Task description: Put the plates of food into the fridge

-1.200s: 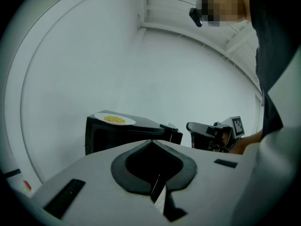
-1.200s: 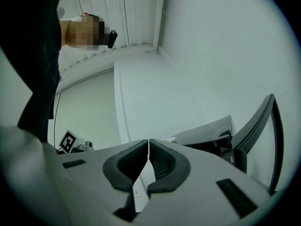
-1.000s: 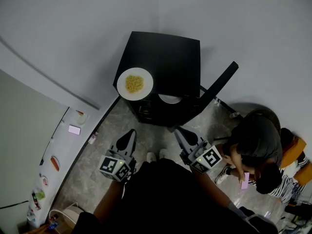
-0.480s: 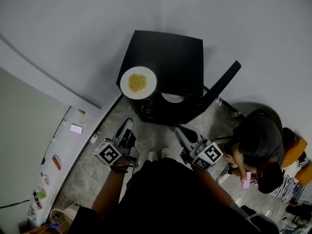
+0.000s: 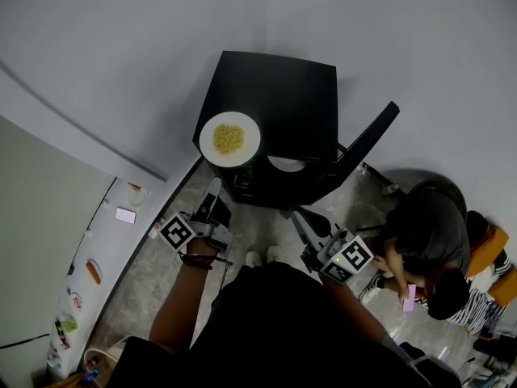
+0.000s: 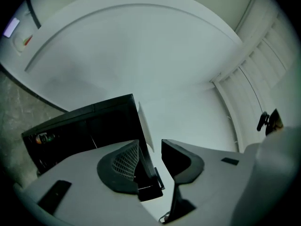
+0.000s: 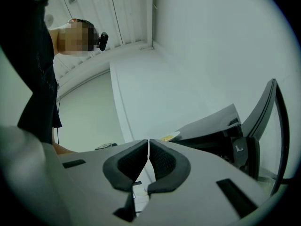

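Observation:
A white plate of yellow food (image 5: pixel 229 139) sits on the front left corner of the black table (image 5: pixel 283 95). A second white plate (image 5: pixel 284 163) lies on the shelf under the tabletop. My left gripper (image 5: pixel 213 203) hangs low before the table's left corner, its jaws opening with nothing between them. In the left gripper view the left gripper (image 6: pixel 150 147) looks up at the plate's edge (image 6: pixel 145 126). My right gripper (image 5: pixel 300 215) is shut and empty, in front of the table. The right gripper view shows the shut right gripper (image 7: pixel 148 147) and the plate of food (image 7: pixel 167 137) beyond.
The fridge (image 5: pixel 48 241), with magnets on its door, stands at the left. A black chair (image 5: pixel 363 144) leans at the table's right side. A person (image 5: pixel 428 233) sits on the floor at the right. White walls close in behind the table.
My left gripper moved forward toward the table's left corner, turned, and its jaws opened. The right gripper shifted only slightly.

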A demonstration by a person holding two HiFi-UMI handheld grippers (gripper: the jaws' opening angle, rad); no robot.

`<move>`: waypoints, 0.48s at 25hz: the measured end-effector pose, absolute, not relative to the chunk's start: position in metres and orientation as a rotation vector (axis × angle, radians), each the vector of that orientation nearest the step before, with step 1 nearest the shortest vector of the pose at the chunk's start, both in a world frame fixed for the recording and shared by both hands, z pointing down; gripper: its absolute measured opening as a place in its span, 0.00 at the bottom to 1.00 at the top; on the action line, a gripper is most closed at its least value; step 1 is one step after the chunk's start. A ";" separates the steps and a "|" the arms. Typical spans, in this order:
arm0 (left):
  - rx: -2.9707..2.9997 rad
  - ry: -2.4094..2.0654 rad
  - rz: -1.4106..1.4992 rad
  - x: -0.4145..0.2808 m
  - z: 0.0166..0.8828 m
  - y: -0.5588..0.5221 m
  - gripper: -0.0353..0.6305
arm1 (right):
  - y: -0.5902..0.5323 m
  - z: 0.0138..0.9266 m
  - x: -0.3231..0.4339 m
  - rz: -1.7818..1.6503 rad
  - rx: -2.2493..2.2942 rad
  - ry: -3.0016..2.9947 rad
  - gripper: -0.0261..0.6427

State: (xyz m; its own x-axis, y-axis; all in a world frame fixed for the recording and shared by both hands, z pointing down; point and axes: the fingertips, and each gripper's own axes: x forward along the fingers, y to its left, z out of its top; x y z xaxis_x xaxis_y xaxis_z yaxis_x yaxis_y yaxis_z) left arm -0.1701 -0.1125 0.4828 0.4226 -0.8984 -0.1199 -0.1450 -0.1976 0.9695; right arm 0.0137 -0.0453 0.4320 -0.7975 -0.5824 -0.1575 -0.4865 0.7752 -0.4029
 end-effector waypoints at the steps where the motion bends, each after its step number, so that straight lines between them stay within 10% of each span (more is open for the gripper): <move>1: 1.617 -0.919 -0.923 -0.172 0.484 -0.116 0.27 | -0.046 0.434 0.015 -0.500 -0.839 2.700 0.09; 12: 1.518 -0.894 -0.974 -0.176 0.492 -0.158 0.36 | -0.057 0.440 0.025 -0.494 -0.896 2.700 0.09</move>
